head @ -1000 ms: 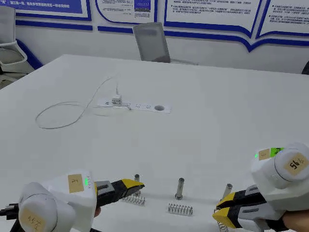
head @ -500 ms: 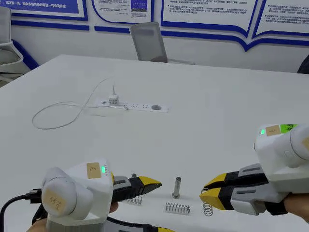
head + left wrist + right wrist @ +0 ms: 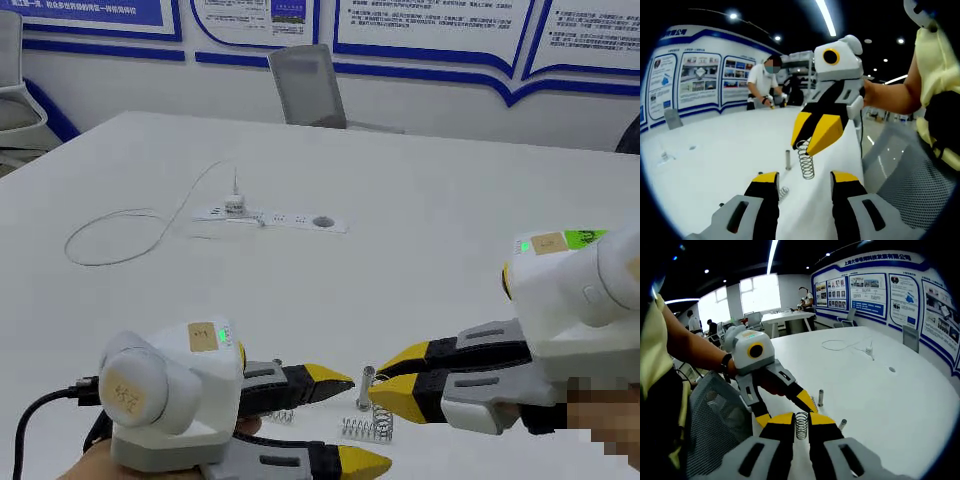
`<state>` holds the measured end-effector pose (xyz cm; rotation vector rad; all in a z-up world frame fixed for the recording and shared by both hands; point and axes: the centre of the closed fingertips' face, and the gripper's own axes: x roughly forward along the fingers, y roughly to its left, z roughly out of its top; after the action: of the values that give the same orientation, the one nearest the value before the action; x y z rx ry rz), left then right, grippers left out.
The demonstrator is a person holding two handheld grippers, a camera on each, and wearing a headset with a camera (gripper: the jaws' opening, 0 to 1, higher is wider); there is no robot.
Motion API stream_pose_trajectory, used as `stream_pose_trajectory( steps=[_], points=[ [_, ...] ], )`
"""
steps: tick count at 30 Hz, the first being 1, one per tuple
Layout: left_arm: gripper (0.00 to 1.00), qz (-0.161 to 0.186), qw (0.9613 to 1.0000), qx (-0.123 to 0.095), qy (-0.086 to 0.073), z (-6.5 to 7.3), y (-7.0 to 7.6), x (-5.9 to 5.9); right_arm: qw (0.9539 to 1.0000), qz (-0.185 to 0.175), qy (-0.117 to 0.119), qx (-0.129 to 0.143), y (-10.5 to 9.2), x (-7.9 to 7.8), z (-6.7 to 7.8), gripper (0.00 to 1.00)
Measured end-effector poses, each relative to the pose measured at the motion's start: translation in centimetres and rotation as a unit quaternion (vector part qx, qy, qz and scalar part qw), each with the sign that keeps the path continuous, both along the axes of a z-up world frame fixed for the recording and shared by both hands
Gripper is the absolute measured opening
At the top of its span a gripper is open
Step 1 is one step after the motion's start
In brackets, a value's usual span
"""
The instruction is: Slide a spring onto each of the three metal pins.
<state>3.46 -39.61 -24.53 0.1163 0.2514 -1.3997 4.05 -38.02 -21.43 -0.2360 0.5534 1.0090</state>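
Your biggest risk is the left tongs [image 3: 362, 420], which gape open and empty just beside the right tongs [image 3: 380, 380]: crowd in and you may knock the pin [image 3: 366, 385] or jolt the load. The right tongs pinch a spring [image 3: 381, 412] by its upper coils, and it hangs close beside that upright pin. Come down crooked and the coils could catch on the pin's tip, buckle or slip free. A lesser worry is that the loose spring [image 3: 362, 431] lying below could roll if brushed.

Around you are blue-trimmed wall posters [image 3: 430, 25] and a grey chair [image 3: 310, 85]. The white surface [image 3: 450, 230] carries a power strip [image 3: 270, 218] and a looped cable [image 3: 120, 235], well apart from the work.
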Motion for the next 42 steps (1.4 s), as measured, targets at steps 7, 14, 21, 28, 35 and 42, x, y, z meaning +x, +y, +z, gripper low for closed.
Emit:
stream_pose_trajectory(
  steps=[7,14,21,28,35,42],
  points=[
    [0.31,-0.011,0.9999,-0.004,-0.007,0.2,-0.4,-0.3,0.9999,0.007,-0.004,0.008,0.6,-0.3,0.4,0.11],
    [0.17,-0.018,0.9996,-0.005,-0.019,0.4,-0.7,-0.4,0.9999,0.013,-0.004,0.004,0.7,-0.6,0.4,0.11],
    [0.12,-0.021,0.9995,-0.004,-0.024,0.3,-0.6,-0.7,0.9998,0.016,-0.006,-0.001,0.6,-0.7,0.4,0.11],
    [0.11,-0.018,0.9995,-0.005,-0.025,0.5,-0.3,-0.6,0.9997,0.020,-0.011,-0.007,0.4,-0.8,0.7,0.11],
    [0.12,-0.020,0.9993,-0.001,-0.030,0.5,-0.4,-0.8,0.9995,0.027,-0.012,-0.013,0.5,-1.1,0.6,0.11],
    [0.20,-0.017,0.9993,0.005,-0.033,0.3,-0.1,-0.6,0.9995,0.025,-0.013,-0.014,0.3,-0.9,0.7,0.11]
  ],
)
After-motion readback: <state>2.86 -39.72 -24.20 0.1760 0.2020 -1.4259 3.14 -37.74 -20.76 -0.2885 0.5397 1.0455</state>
